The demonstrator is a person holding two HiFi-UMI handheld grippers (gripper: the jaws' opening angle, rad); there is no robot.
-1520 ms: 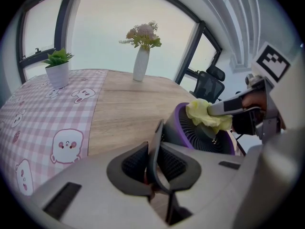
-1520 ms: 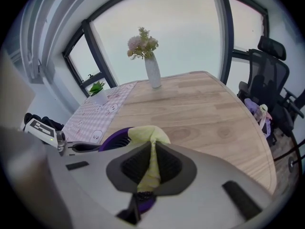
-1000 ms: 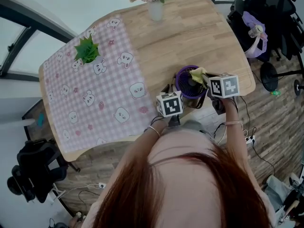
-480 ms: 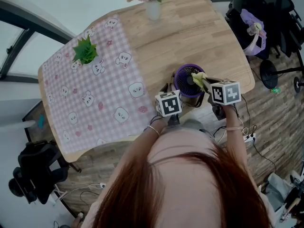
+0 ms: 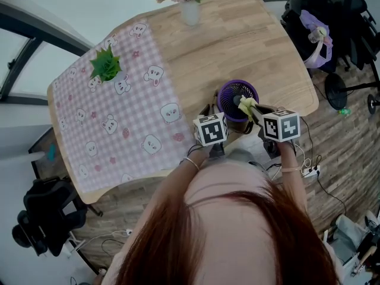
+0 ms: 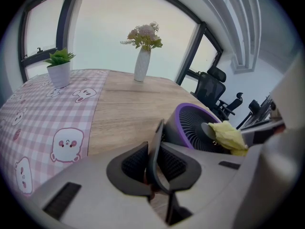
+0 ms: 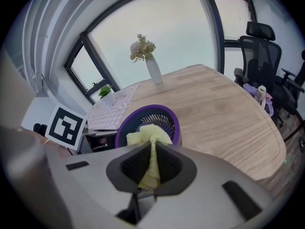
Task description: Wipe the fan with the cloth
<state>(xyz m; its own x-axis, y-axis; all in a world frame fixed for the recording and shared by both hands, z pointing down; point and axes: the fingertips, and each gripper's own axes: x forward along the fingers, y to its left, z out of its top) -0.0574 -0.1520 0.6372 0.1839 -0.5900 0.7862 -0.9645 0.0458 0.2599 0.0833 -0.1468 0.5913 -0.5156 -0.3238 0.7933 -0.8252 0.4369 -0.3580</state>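
Clearly the wiping step is in hand: the right gripper (image 7: 151, 163) pinches the yellow cloth (image 7: 148, 136) tight between its jaws, with the bunched end on the grille of the purple fan (image 5: 233, 97), about four o'clock of its rim in the head view. The left gripper (image 6: 153, 168) is clamped on a thin dark part (image 6: 155, 147) at the fan's seven o'clock (probably its stand). The fan stands at five o'clock on the table (image 5: 237, 34). Next, I judge, the cloth should sweep round the grille under light pressure.
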